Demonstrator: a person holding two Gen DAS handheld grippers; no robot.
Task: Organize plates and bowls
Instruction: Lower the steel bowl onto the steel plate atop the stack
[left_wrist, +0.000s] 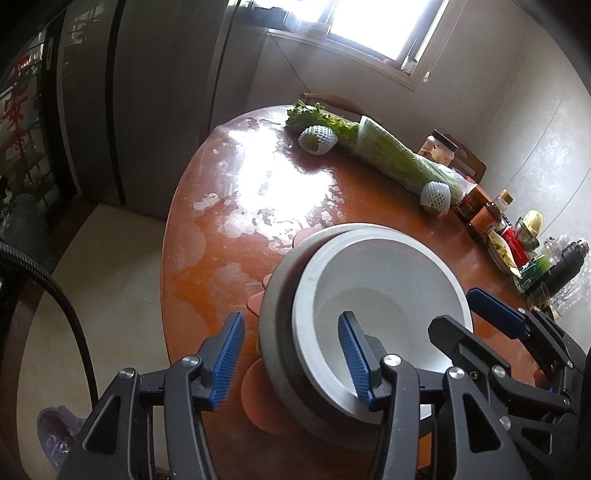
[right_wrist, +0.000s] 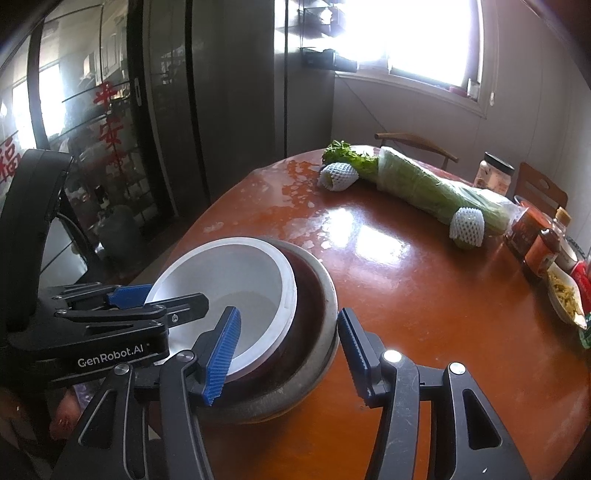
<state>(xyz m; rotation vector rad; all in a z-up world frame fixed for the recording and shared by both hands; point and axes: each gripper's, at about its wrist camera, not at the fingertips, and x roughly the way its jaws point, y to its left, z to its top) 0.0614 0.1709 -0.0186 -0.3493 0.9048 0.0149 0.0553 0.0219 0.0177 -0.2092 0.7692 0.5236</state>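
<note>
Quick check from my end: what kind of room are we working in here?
Most likely a home dining room or kitchen: a round wooden table with wrapped greens, sauce bottles along its edge, and wooden chairs by a window.

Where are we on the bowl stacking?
Done: white bowl sits tilted inside the grey bowl, off-centre. In hand: nothing clamped; left gripper and right gripper both straddle the rims, open. Left: seating the stack level; no plates are in view.
</note>
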